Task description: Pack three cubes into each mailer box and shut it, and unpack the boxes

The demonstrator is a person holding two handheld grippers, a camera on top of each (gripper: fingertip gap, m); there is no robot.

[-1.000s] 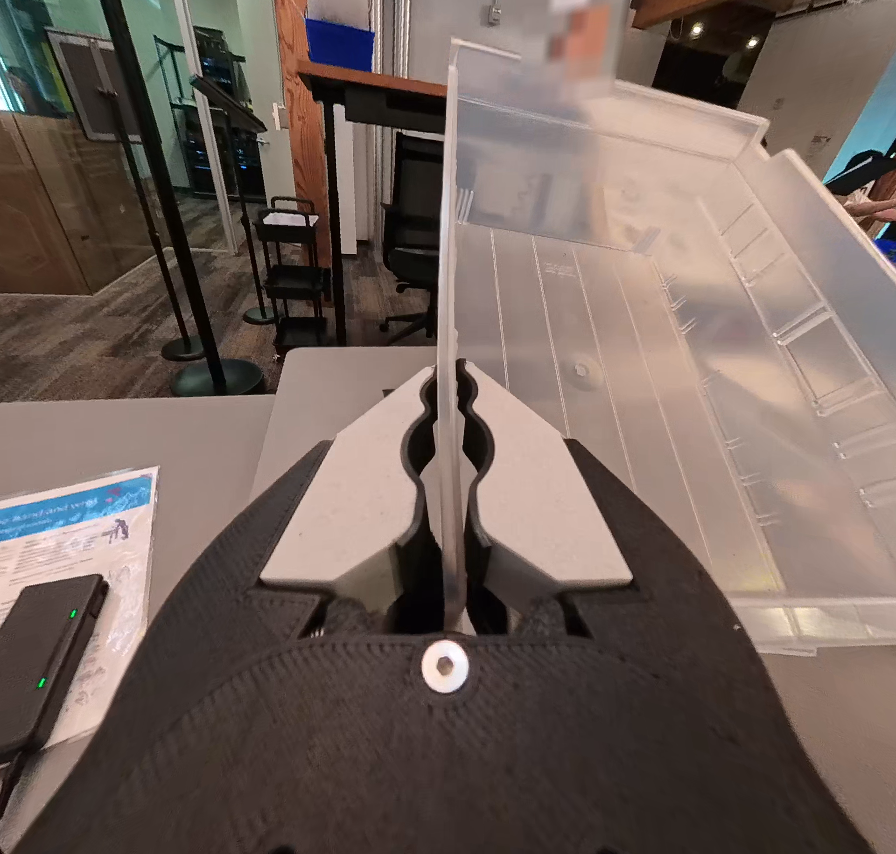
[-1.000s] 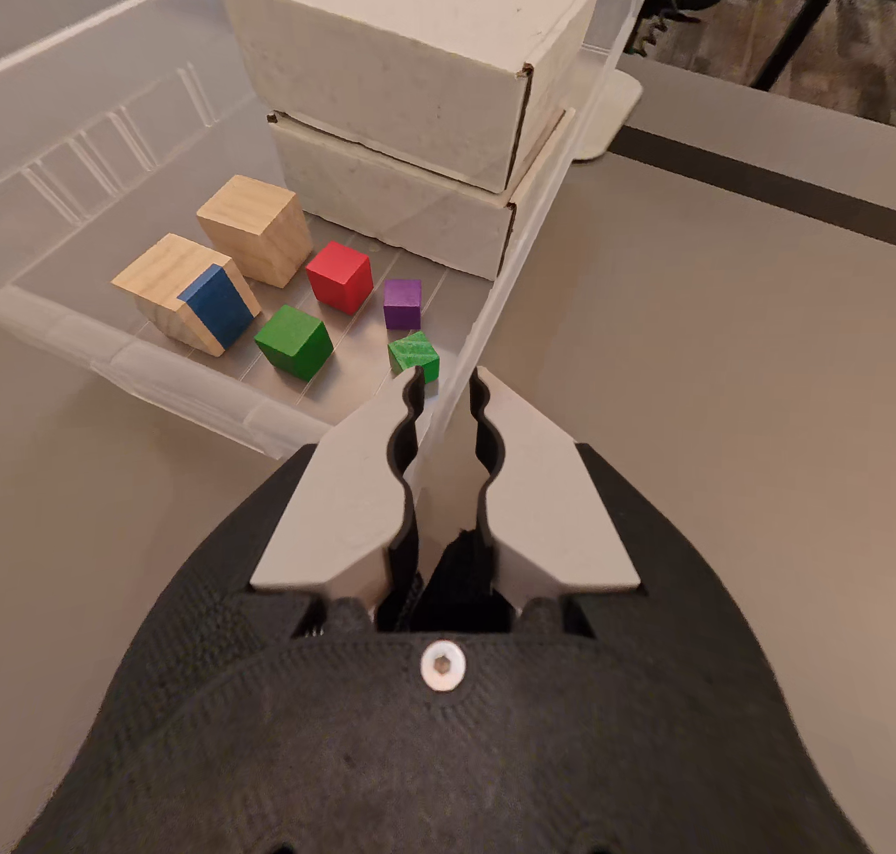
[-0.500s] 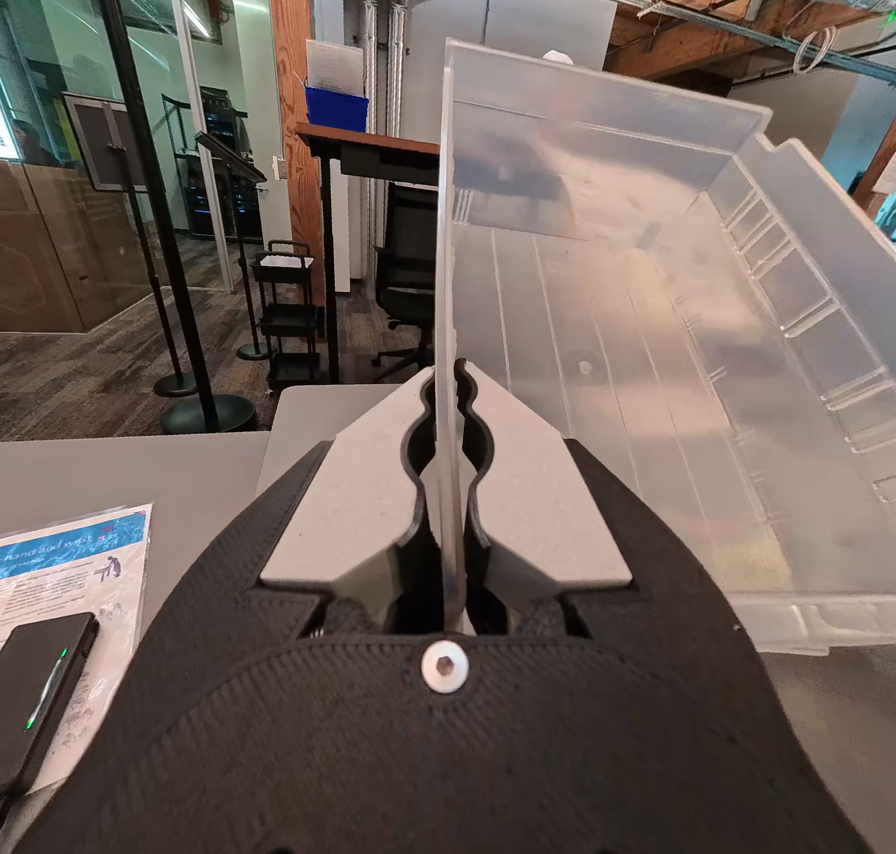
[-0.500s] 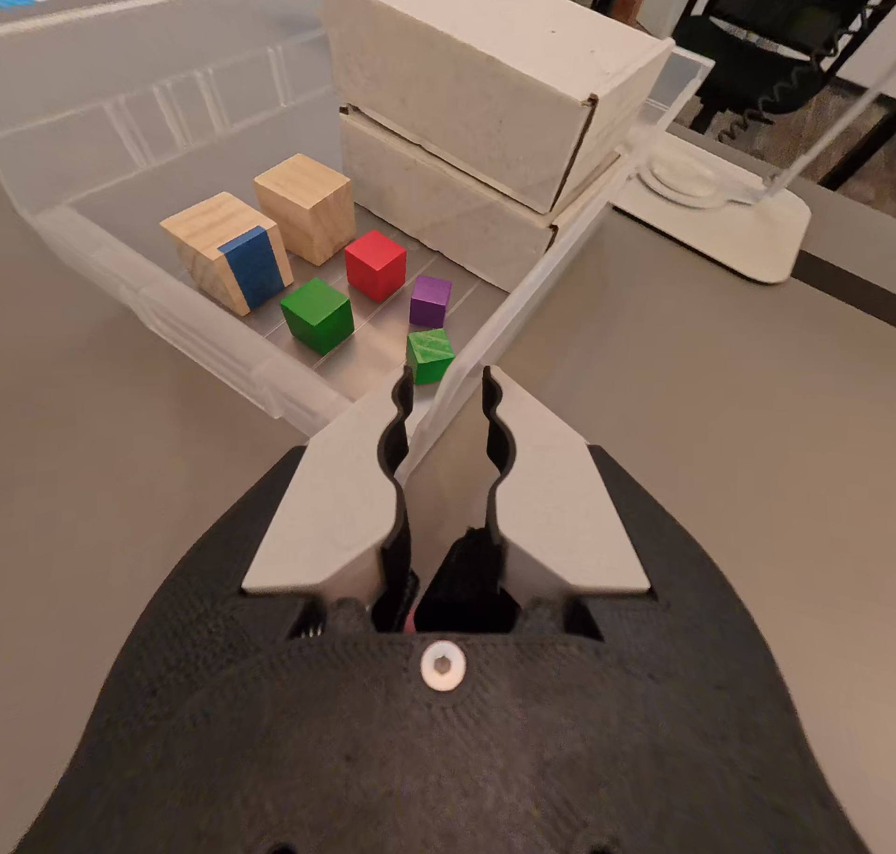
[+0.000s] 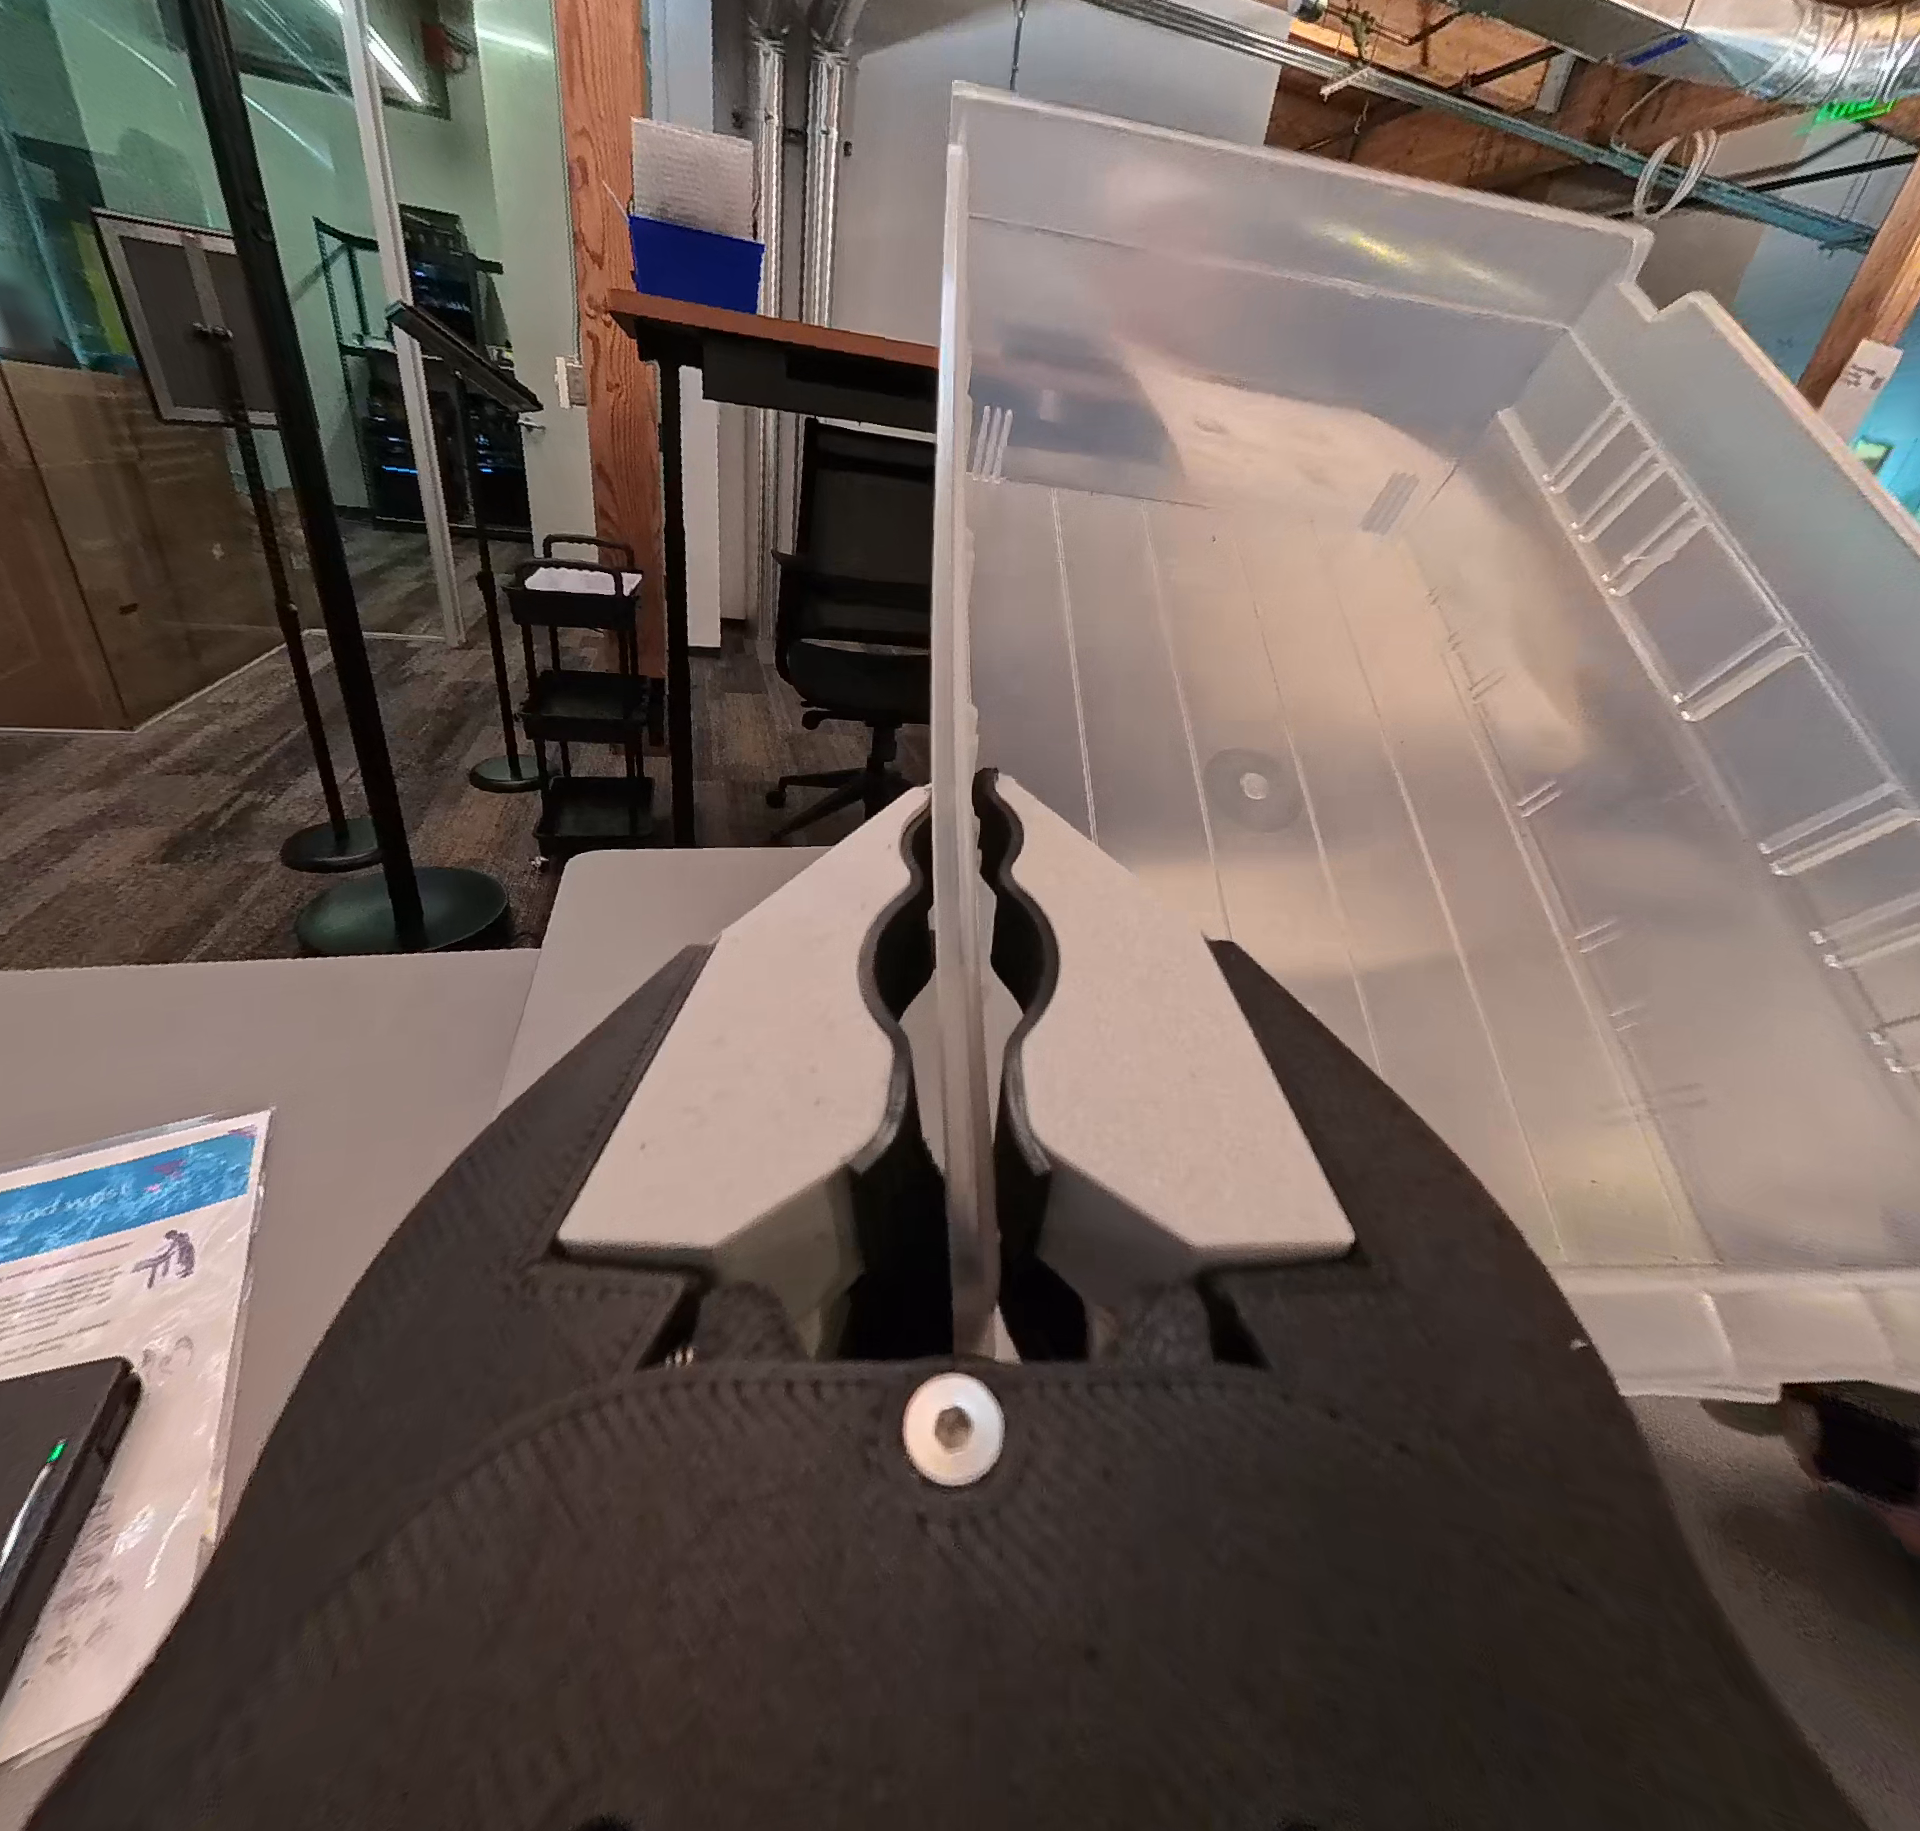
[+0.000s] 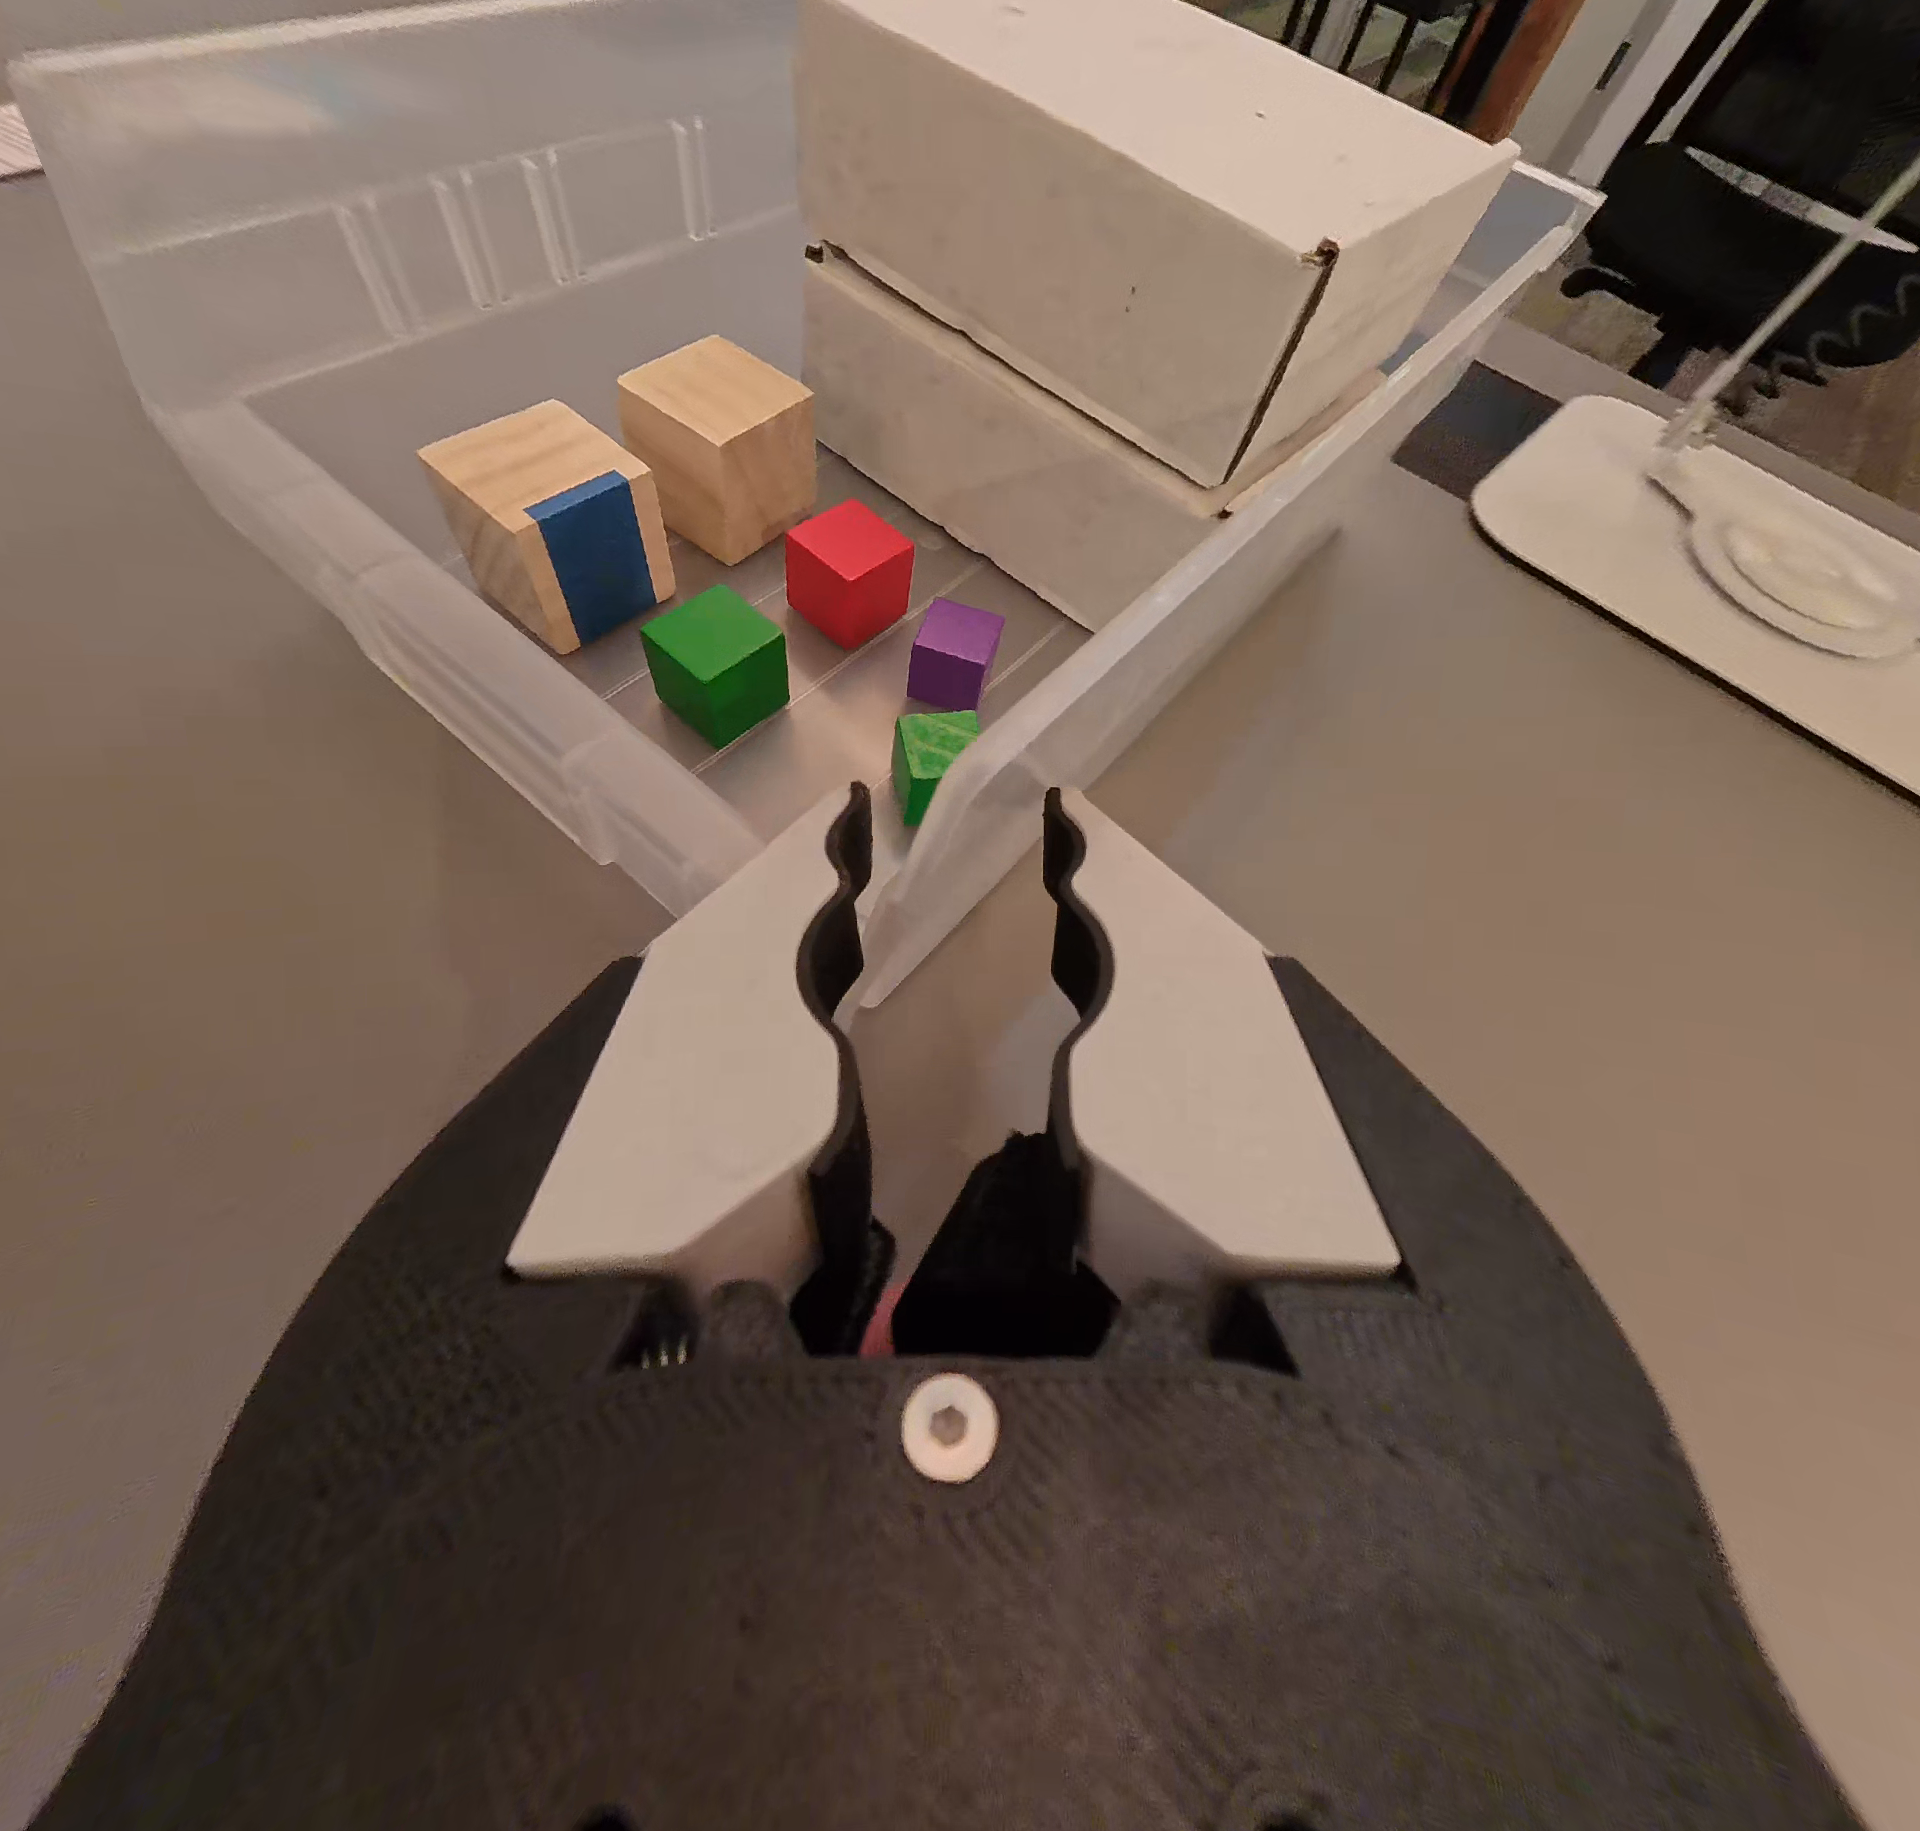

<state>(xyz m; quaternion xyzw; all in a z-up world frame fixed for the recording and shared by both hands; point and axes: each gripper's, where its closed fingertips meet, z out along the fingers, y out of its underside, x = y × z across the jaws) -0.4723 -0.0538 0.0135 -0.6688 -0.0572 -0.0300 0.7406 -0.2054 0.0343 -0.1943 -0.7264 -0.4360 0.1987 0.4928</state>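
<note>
My left gripper [image 5: 956,794] is shut on the side wall of an empty clear plastic bin [image 5: 1351,742] and holds it tilted up off the table. My right gripper [image 6: 951,805] is open, its jaws astride the near corner wall of a second clear bin [image 6: 1143,680]. That bin holds two closed white mailer boxes, one [image 6: 1091,202] stacked on the other [image 6: 966,441]. In front of them lie a wooden cube with a blue stripe [image 6: 540,514], a plain wooden cube [image 6: 717,441], and red [image 6: 847,566], green [image 6: 712,659], purple [image 6: 954,651] and small green [image 6: 928,753] cubes.
A black phone [image 5: 52,1469] and a printed sheet [image 5: 125,1262] lie on the grey table at my left. A white stand base [image 6: 1704,555] sits on the table right of the cube bin. Office chairs, a cart and pole stands are beyond the table edge.
My left gripper has tipped the empty bin further upward. My right gripper's jaws have widened off the cube bin's wall, and the gripper has swung round the bin's corner.
</note>
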